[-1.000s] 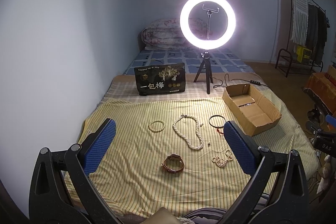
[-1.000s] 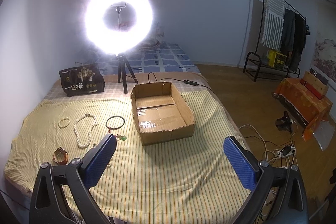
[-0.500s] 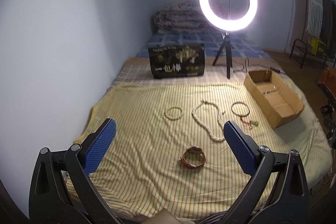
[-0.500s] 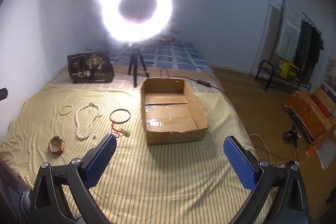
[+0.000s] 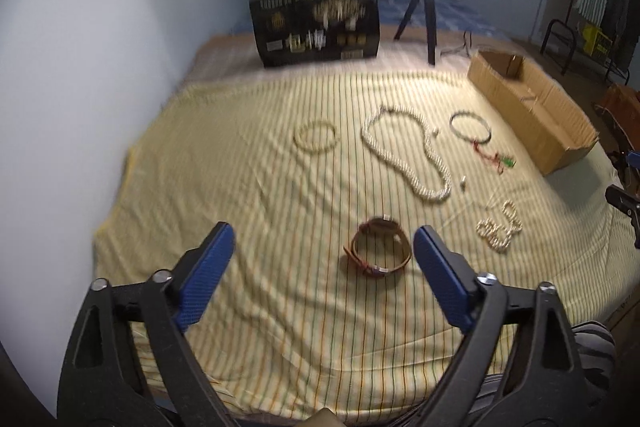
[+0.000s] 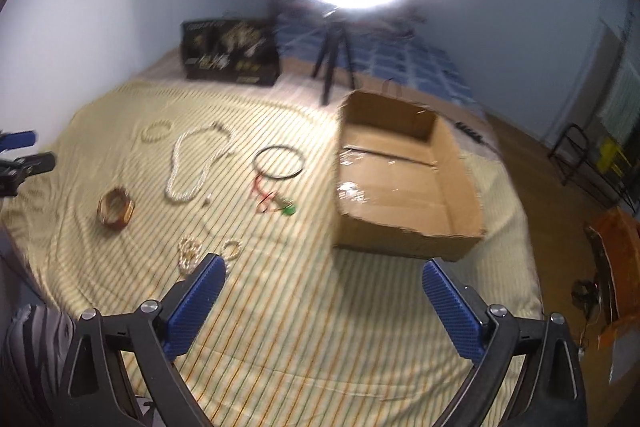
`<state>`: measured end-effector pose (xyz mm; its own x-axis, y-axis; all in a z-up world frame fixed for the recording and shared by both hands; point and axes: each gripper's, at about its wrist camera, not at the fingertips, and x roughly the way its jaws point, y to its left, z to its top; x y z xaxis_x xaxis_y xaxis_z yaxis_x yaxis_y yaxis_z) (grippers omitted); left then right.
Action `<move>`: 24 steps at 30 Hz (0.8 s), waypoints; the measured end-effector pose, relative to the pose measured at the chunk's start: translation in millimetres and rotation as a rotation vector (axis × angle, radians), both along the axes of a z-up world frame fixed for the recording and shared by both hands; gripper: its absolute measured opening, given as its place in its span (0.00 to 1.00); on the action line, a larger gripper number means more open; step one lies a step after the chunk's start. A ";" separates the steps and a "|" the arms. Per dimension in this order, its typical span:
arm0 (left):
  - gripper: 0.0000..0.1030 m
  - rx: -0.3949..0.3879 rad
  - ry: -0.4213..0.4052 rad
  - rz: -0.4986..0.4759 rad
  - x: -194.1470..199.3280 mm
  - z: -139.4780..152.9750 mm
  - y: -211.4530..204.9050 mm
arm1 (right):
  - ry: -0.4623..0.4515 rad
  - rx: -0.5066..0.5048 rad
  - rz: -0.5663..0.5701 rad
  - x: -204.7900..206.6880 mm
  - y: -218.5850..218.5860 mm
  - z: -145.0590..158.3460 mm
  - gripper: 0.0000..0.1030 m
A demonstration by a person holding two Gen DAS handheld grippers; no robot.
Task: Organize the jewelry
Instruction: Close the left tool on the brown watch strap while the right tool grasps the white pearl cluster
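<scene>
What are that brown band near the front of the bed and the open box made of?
The brown band looks like leather: a matte reddish-brown strap coiled in a loop, with a small pale metal-looking piece on it; motion blur leaves this uncertain. The box is plain corrugated cardboard, tan and dull, with torn edges and shiny clear tape along its floor.

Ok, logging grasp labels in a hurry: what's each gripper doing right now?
Left gripper: open, holding nothing, above the brown watch.
Right gripper: open, holding nothing, near the cardboard box.
</scene>
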<state>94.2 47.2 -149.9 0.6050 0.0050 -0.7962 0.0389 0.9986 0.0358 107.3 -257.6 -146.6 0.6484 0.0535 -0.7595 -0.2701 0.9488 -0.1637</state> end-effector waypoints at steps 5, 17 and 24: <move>0.65 -0.108 0.144 0.014 17.5 -40.4 8.2 | 0.108 0.009 0.112 13.0 20.9 -26.1 0.90; 0.55 -0.215 0.271 0.025 39.0 -78.9 12.3 | 0.316 0.072 0.261 40.3 57.9 -71.2 0.80; 0.50 -0.243 0.299 0.033 47.8 -90.1 10.1 | 0.365 0.058 0.280 50.8 74.4 -91.7 0.81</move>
